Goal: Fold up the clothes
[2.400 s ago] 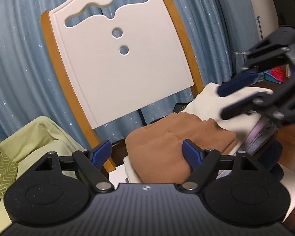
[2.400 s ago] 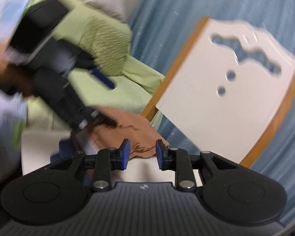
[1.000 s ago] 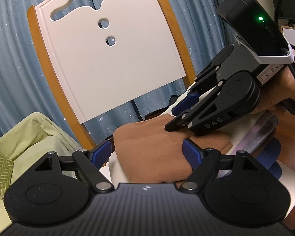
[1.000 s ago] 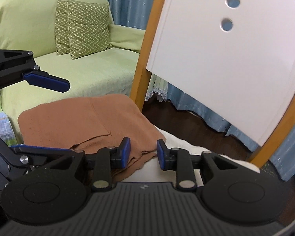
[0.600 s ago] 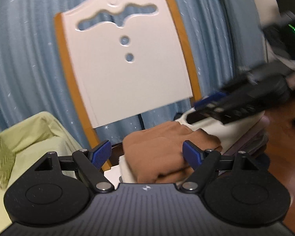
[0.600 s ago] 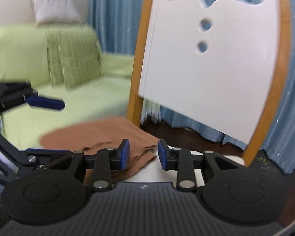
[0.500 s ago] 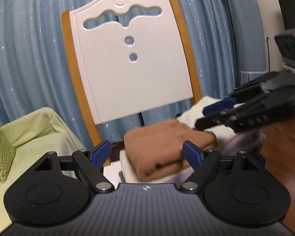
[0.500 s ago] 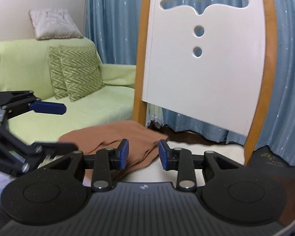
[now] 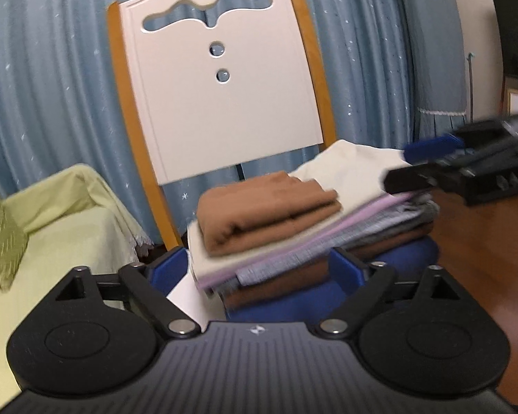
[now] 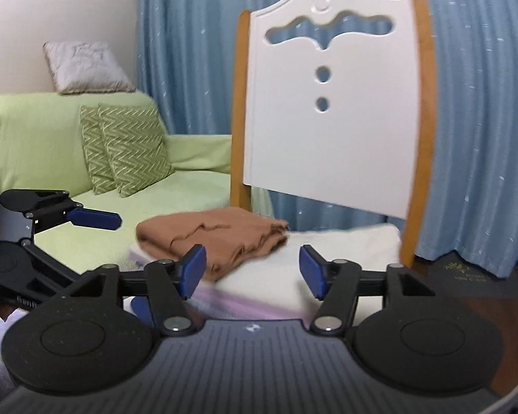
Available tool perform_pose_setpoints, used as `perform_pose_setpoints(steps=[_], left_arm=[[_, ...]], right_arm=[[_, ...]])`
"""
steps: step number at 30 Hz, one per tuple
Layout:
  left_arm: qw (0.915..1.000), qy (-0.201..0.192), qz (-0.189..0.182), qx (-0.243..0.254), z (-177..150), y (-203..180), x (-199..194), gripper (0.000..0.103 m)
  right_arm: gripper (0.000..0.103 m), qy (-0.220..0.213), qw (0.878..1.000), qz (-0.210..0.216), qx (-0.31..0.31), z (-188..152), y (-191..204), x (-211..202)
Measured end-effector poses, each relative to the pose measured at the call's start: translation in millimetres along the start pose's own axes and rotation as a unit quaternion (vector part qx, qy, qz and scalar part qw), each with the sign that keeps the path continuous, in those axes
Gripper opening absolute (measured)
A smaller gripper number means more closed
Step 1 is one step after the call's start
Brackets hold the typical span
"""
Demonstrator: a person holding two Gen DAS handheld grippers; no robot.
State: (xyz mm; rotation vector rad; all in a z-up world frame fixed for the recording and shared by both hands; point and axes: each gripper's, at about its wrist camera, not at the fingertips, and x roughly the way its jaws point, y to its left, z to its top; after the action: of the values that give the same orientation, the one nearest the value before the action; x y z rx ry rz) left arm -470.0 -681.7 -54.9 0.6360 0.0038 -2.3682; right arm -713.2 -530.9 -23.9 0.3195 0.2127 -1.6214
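A folded brown knit garment (image 9: 266,203) lies at the centre of the left wrist frame, on top of a stack of folded clothes (image 9: 328,241) on a white wooden chair with orange side posts (image 9: 221,79). Its long axis runs from lower left to upper right, rounded fold toward the lower left. The left gripper (image 9: 259,269) is opening, its jaws wide, empty, low in the frame. The right gripper (image 10: 252,269) is opening too, nothing clamped, the garment just beyond its 2 blue pads (image 10: 191,269).
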Motion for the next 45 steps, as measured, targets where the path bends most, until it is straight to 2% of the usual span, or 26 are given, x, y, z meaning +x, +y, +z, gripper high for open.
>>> perform_pose_setpoints(steps=[4, 8, 11, 17, 25, 31, 34, 45], left_arm=[[0.9997, 0.019, 0.000, -0.013, -20, -4, -20, 0.101], [0.9993, 0.027, 0.008, -0.023, -30, -7, -41, 0.102], [0.9985, 0.024, 0.013, -0.047, -34, -8, -56, 0.102], [0.9969, 0.014, 0.021, -0.075, -39, -13, -74, 0.102], [0.9938, 0.056, 0.022, -0.094, -51, -23, -83, 0.102], [0.9913, 0.077, 0.030, -0.103, -45, -27, -86, 0.102], [0.9886, 0.091, 0.022, -0.118, -44, -28, -85, 0.102], [0.9883, 0.071, 0.034, -0.131, -45, -41, -75, 0.102]], right_arm=[[0.080, 0.011, 0.999, -0.038, 0.038, -28, 6, -38], [0.102, 0.025, 0.995, -0.071, 0.067, -43, 3, -66], [0.102, 0.040, 0.990, -0.095, 0.101, -49, 1, -81], [0.102, 0.070, 0.985, -0.102, 0.121, -62, 17, -101], [0.102, 0.082, 0.981, -0.093, 0.146, -73, 30, -115], [0.102, 0.074, 0.982, -0.092, 0.147, -73, 32, -128], [0.102, 0.072, 0.982, -0.094, 0.147, -73, 31, -134], [0.102, 0.084, 0.982, -0.079, 0.148, -82, 40, -138]])
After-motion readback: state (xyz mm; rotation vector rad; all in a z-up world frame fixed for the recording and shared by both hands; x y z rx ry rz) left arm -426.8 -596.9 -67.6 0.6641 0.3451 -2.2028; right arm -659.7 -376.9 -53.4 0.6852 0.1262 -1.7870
